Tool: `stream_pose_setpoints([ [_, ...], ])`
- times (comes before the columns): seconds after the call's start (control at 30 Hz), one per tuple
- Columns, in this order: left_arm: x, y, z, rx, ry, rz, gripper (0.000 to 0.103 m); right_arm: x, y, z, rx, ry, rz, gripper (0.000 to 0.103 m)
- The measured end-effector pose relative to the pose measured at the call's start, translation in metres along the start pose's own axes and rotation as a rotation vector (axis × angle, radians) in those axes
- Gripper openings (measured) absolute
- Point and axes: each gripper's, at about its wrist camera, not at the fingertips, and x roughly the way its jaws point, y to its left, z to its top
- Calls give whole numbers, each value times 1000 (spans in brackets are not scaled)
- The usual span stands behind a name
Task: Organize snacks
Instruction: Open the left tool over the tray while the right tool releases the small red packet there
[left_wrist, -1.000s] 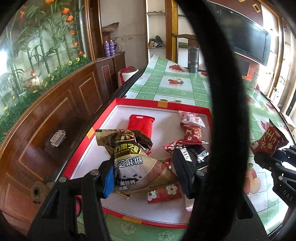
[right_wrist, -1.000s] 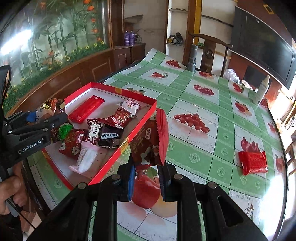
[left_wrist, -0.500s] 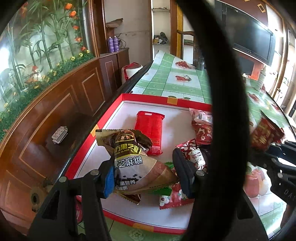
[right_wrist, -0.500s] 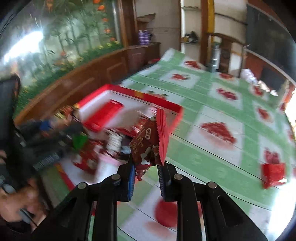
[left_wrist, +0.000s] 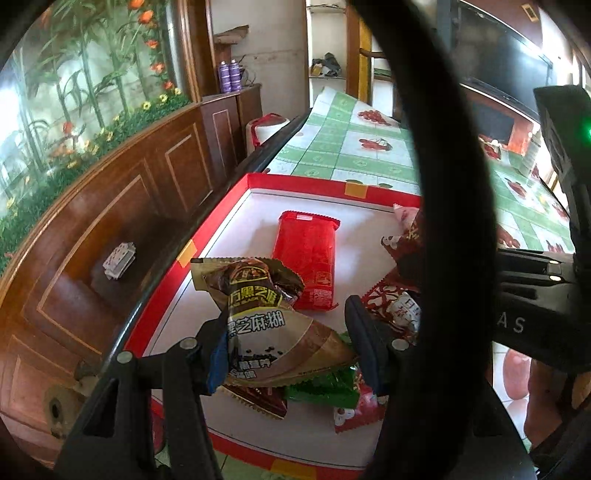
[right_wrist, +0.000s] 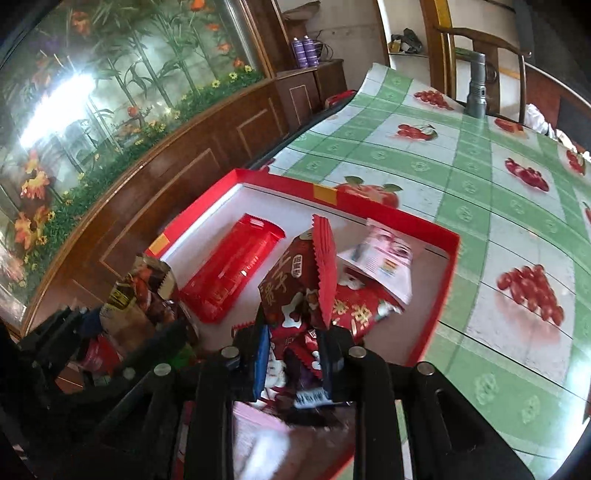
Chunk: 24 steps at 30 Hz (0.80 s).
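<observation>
Over the near left part of the red tray (left_wrist: 295, 181), my left gripper (left_wrist: 288, 350) has a brown sesame-paste packet (left_wrist: 258, 306) between its pads. Its jaws are opening, and the pads still touch the packet. My right gripper (right_wrist: 295, 362) hangs above the tray's (right_wrist: 436, 314) right half with a dark red snack packet (right_wrist: 291, 288) standing upright between its pads. Those jaws are opening too, but the packet is still pinched. In the right wrist view the left gripper (right_wrist: 136, 325) and its brown packet (right_wrist: 136, 291) appear at the lower left.
Inside the tray lie a flat red packet (left_wrist: 306, 258), a pink-white packet (right_wrist: 384, 258), a red packet with gold characters (right_wrist: 354, 310), and green and flowered packets near the front. A black cable loop (left_wrist: 443, 184) crosses the left view. A grey flashlight (right_wrist: 476, 88) stands far back on the green checked tablecloth (right_wrist: 480, 184).
My right gripper has swung left with the dark red packet, from above the tablecloth beside the tray to above the tray's inside. The left gripper with the brown packet has edged slightly forward.
</observation>
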Motion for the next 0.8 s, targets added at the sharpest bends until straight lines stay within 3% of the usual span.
stream_pose_setpoints([
  [0.1,2,6,1,-33,20,28,72,-6,-1,-1,7,-7,12,34],
  [0.23,-12,4,4,-39,-20,66,90,-25,-12,-8,42,-44,18,44],
  [0.4,-26,-9,10,-27,-54,49,91,-56,-38,-24,111,-80,4,45],
  [0.57,-36,-25,11,-11,-59,16,92,-93,-68,-50,184,-123,-36,57],
  [0.8,-51,-52,14,27,-82,-7,95,-134,-107,-87,263,-169,-102,59],
])
